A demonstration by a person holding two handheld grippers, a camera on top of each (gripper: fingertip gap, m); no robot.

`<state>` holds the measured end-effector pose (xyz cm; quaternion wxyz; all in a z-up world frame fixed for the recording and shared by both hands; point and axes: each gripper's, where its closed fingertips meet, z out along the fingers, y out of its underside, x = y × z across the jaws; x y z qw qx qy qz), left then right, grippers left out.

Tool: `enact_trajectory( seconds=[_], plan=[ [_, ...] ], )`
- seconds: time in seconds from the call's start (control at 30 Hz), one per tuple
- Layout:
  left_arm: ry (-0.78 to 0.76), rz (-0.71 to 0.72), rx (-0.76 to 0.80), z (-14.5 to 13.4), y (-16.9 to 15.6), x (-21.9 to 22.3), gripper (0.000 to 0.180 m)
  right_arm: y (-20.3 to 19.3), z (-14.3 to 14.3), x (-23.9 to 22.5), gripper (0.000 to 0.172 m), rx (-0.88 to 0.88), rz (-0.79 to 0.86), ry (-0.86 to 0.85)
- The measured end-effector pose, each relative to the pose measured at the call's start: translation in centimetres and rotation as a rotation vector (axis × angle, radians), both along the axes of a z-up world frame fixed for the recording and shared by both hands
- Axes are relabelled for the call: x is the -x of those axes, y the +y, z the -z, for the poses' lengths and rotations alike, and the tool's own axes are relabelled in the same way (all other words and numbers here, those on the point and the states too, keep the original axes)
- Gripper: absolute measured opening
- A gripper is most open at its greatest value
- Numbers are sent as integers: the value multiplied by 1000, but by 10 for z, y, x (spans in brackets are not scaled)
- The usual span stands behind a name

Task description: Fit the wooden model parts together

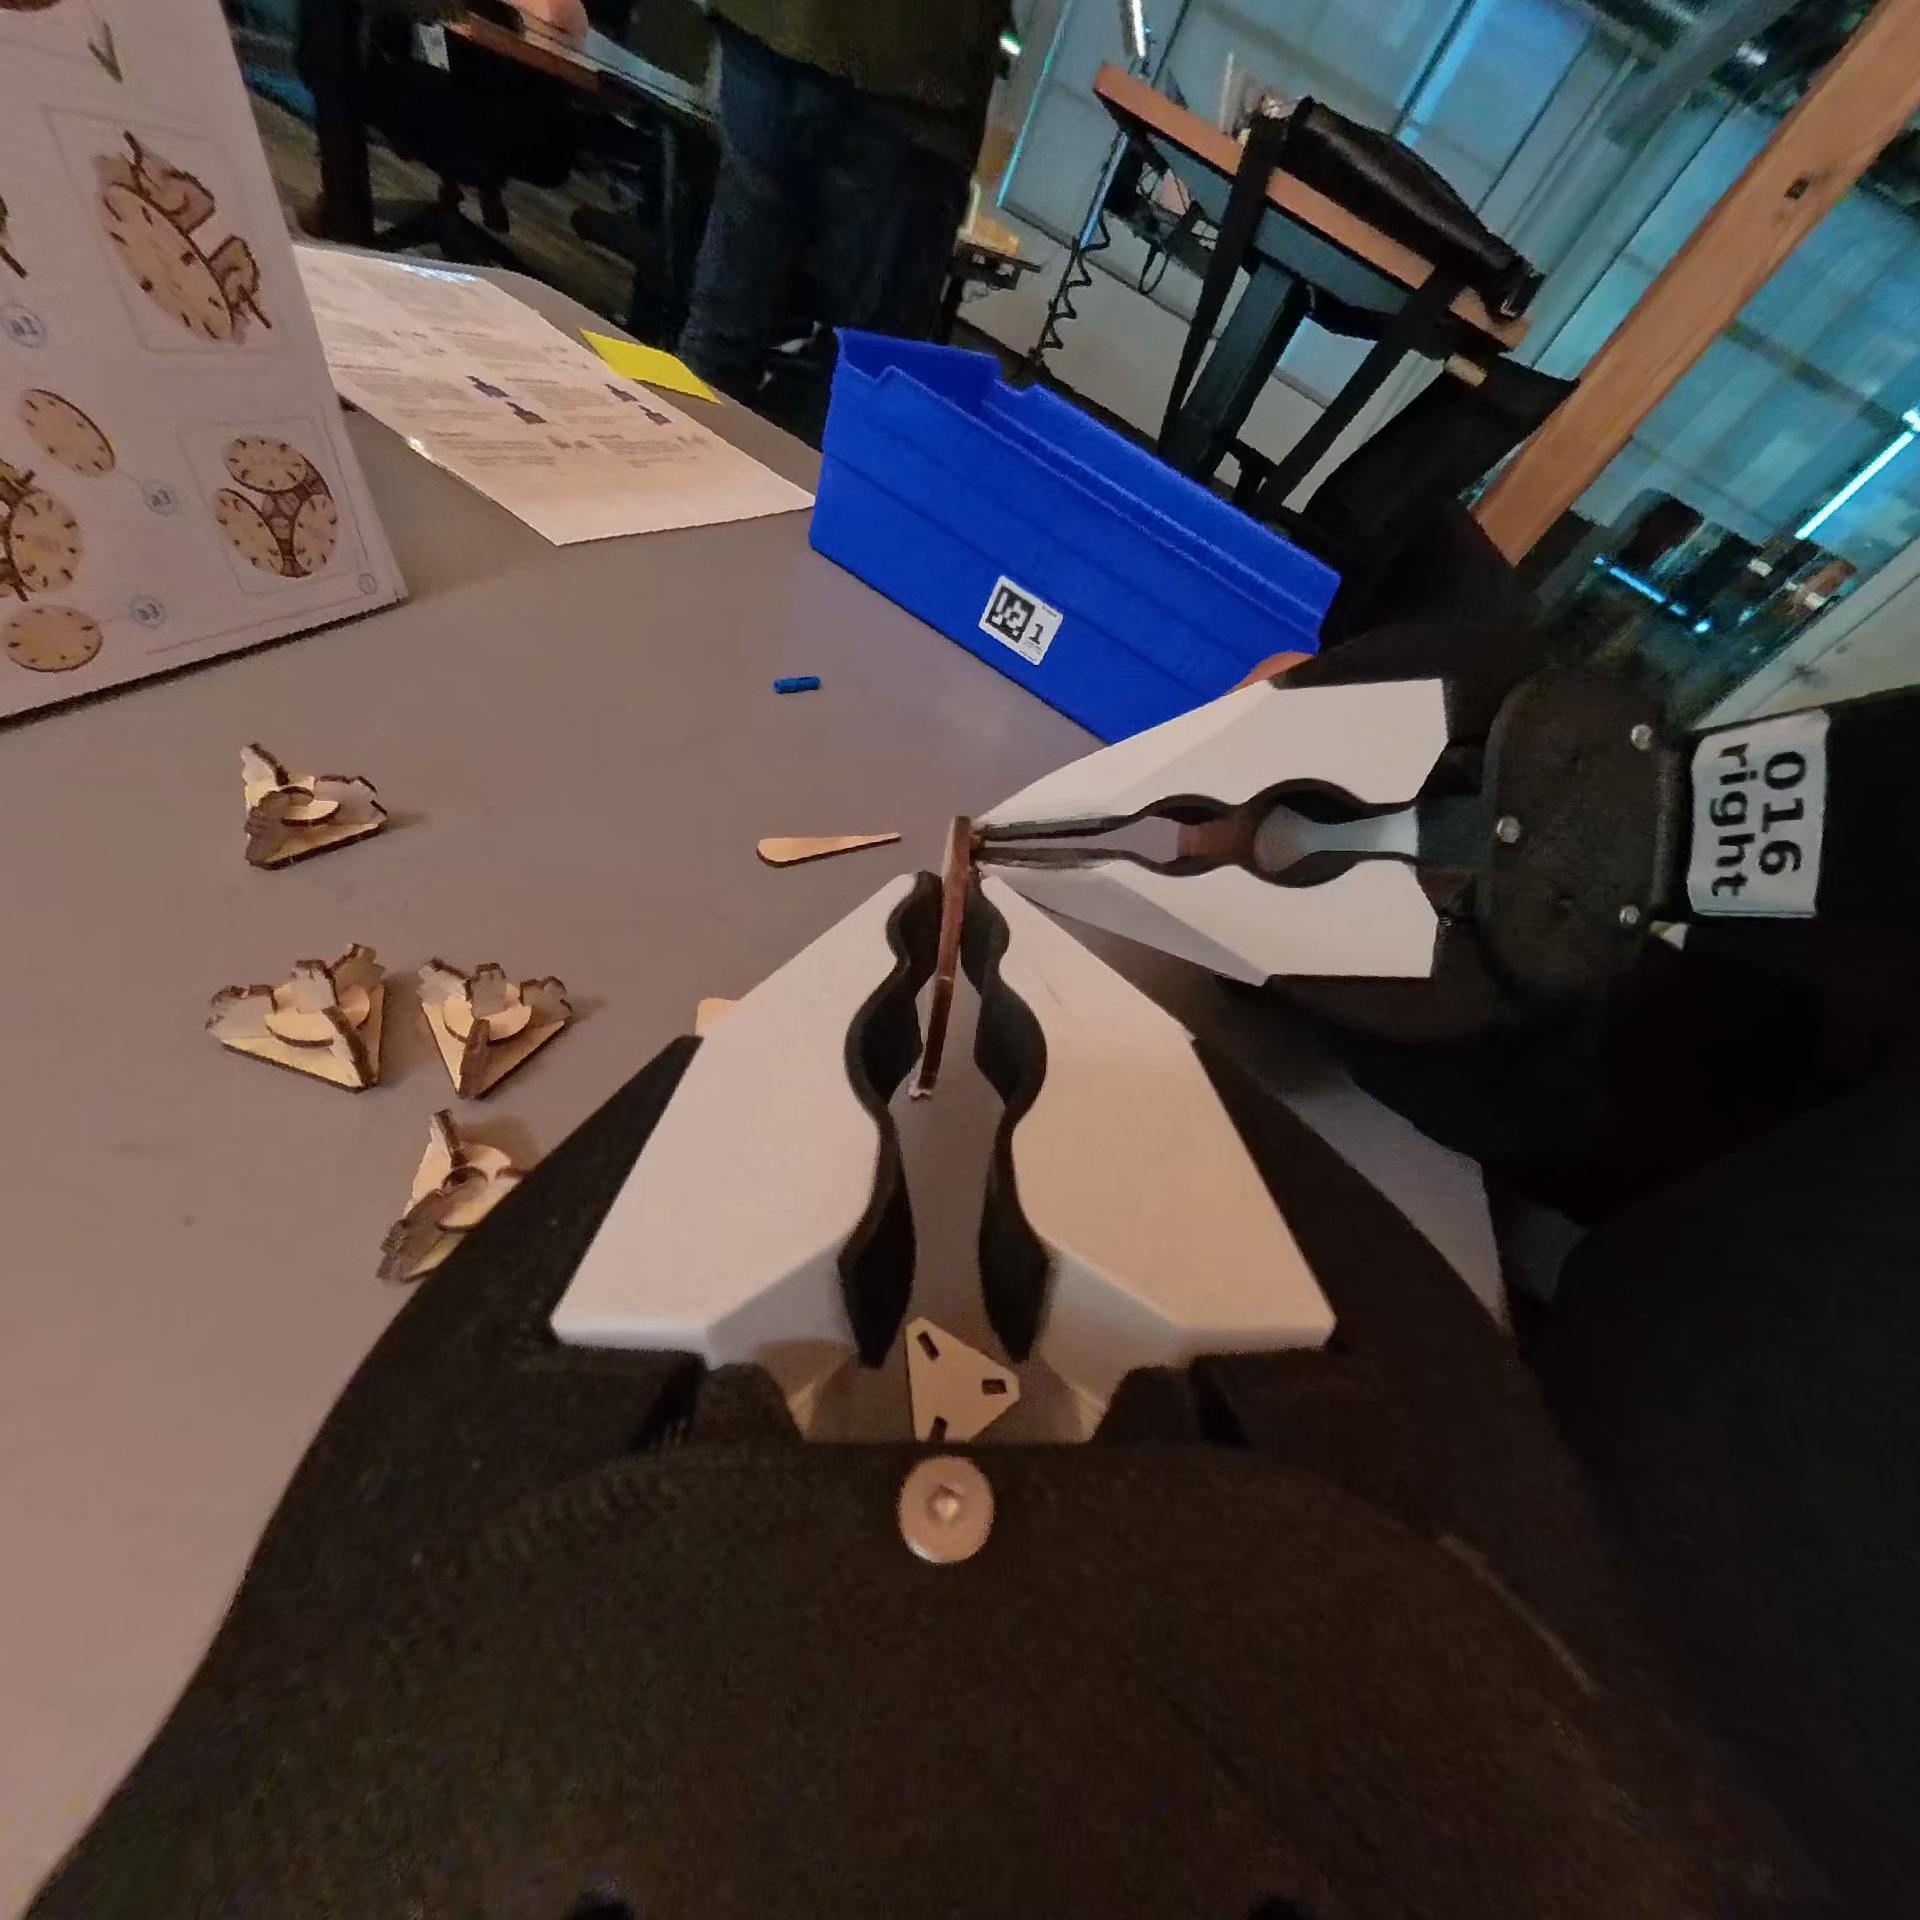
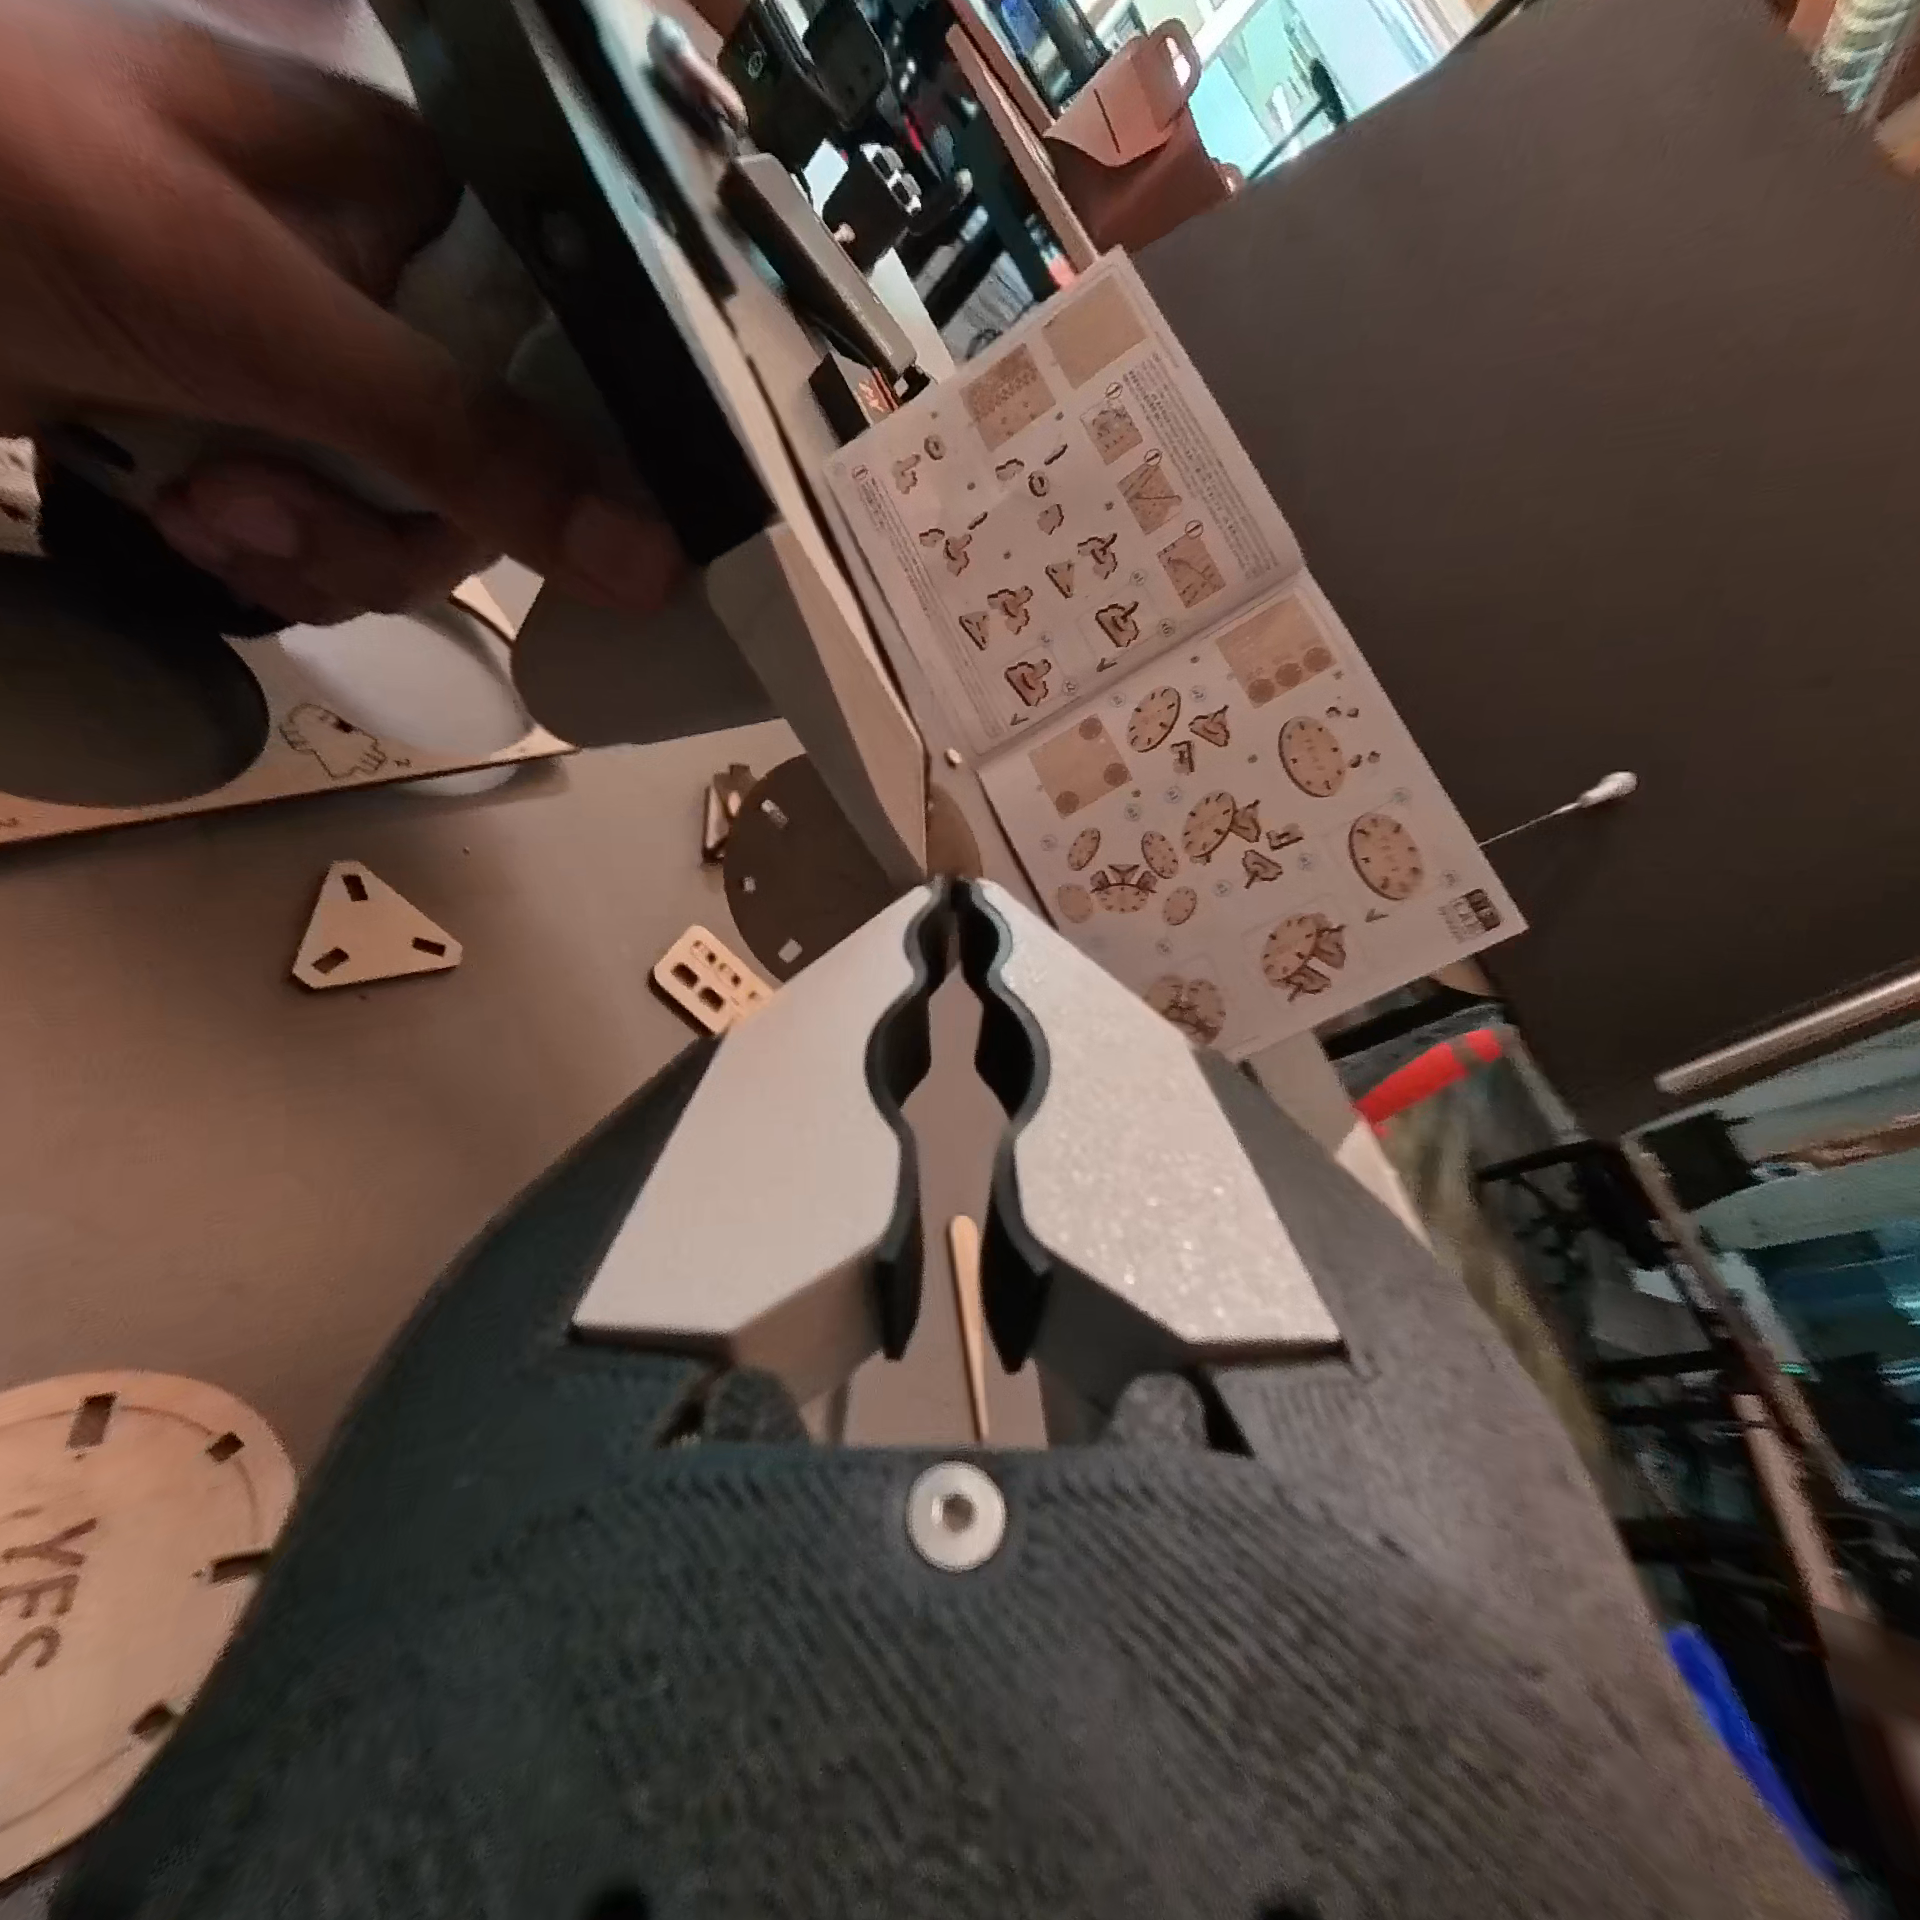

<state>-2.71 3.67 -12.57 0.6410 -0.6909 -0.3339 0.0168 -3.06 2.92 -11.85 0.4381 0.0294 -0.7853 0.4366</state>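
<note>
Between my left tool's (image 1: 948, 914) pads: thin brown wooden disc (image 1: 943, 987) seen edge-on, clamped. Right tool (image 1: 982, 844) pinches small wooden piece (image 1: 1205, 840) against disc's top edge. Right wrist view alone shows disc's round slotted face (image 2: 779, 873), triangular plywood plate (image 2: 376, 928), folded illustrated instruction sheet (image 2: 1195, 665). Left view alone: blue plastic bin (image 1: 1049, 540) with sticker, white tag on right tool; on grey surface (image 1: 582, 748).

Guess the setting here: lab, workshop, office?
Probably a workshop or makerspace set up for kit assembly. On the grey table lie laser-cut wooden subassemblies beside a propped instruction sheet and a blue parts bin; more workbenches stand behind.
</note>
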Motion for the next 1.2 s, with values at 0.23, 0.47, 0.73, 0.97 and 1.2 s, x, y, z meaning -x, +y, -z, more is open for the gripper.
enact_trajectory(
  seconds=[0.23, 0.47, 0.73, 0.97, 1.2],
  plan=[
    [-76, 27, -93, -5, 0, -1, 2, 0, -5, -3, 0, -14, -11, 70],
    [-11, -125, -129, -21, -52, 27, 1, 4, -32, -14, 0, 99, -55, 174],
    [-58, -26, -183, -19, -32, 16, 1, 15, -30, 7, 0, 274, -85, -65],
    [-54, -1, -166, -16, -30, 15, 1, 16, -8, 19, 0, 297, -91, -268],
    [-27, 44, -104, -11, -24, 10, 1, 29, 34, 41, 0, 252, -8, -547]
  ],
)
